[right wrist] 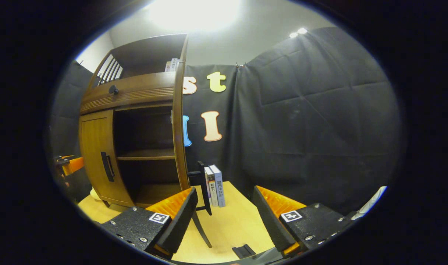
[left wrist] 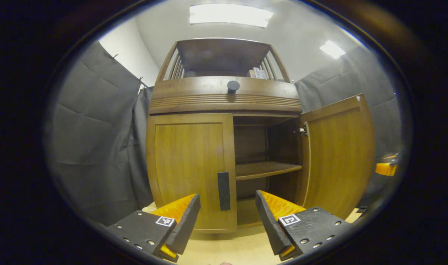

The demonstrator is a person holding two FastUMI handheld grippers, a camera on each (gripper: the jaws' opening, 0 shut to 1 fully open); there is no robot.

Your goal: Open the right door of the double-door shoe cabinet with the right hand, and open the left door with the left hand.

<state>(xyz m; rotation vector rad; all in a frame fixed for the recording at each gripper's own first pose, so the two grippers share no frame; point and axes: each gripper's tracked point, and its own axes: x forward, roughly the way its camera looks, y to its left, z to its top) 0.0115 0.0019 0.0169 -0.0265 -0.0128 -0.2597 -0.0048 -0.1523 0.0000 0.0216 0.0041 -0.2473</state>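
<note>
Wooden shoe cabinet (left wrist: pixel 224 103) on the tabletop: right door (left wrist: pixel 338 154) swung wide, left door (left wrist: pixel 191 165) (dark vertical handle (left wrist: pixel 224 190)) closed.

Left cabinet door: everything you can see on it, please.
The left door is shut, flush in the cabinet's frame. It looks like honey-brown wood, with a recessed panel inside a raised border. A dark vertical bar handle sits low on its inner edge, beside the open compartment. Nothing touches it; the left gripper hangs open in front.
</note>
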